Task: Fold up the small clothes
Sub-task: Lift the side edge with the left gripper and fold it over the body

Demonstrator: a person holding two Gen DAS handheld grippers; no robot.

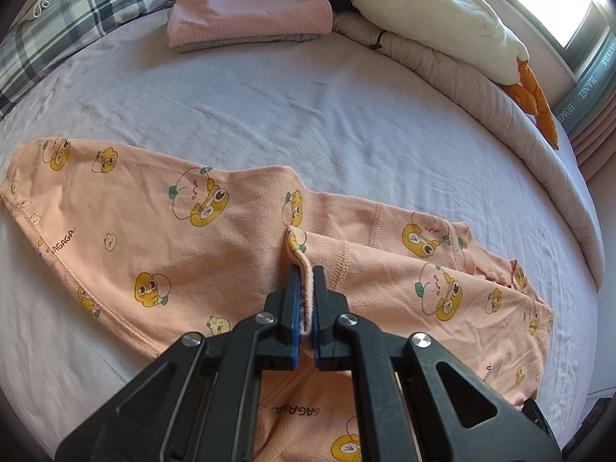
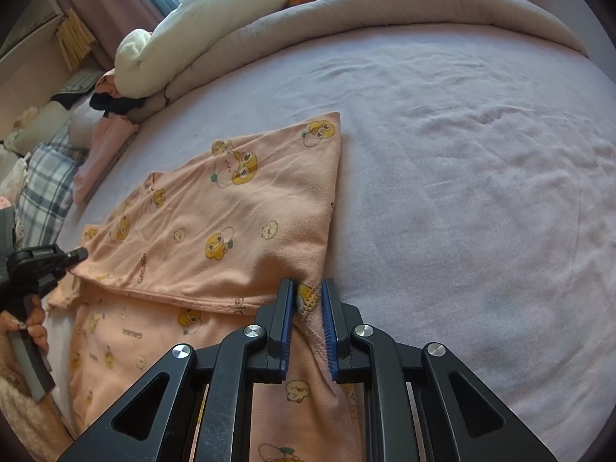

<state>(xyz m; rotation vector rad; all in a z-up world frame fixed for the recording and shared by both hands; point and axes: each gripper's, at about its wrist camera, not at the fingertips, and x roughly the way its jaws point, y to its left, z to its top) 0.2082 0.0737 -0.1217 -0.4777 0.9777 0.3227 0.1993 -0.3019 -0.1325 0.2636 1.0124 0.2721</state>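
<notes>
Left wrist view shows you mid-fold on the peach printed garment [image 1: 215, 231], which lies spread across the lilac bed sheet [image 1: 308, 107] with one layer already turned over onto itself. By my reading, one fold is in and at least one more remains before this piece can join the folded stack [image 1: 246, 19] at the far side of the sheet from the garment, where a pink item lies on a grey one. That stack suggests earlier pieces are finished.

Beyond the garment, a rolled beige quilt [image 1: 462, 88] borders the sheet, with a white plush goose [image 1: 442, 11] lying on it, and a window lets in strong light behind that. A plaid pillow [image 1: 77, 11] sits beside the stack.

Your left gripper [image 1: 306, 273] is pinched nearly closed on a raised ridge of the garment's fabric near its middle. Your right gripper [image 2: 308, 288] has its jaws slightly wider, clamped on a stitched hem corner of the same garment, at its edge nearest the bare sheet.
</notes>
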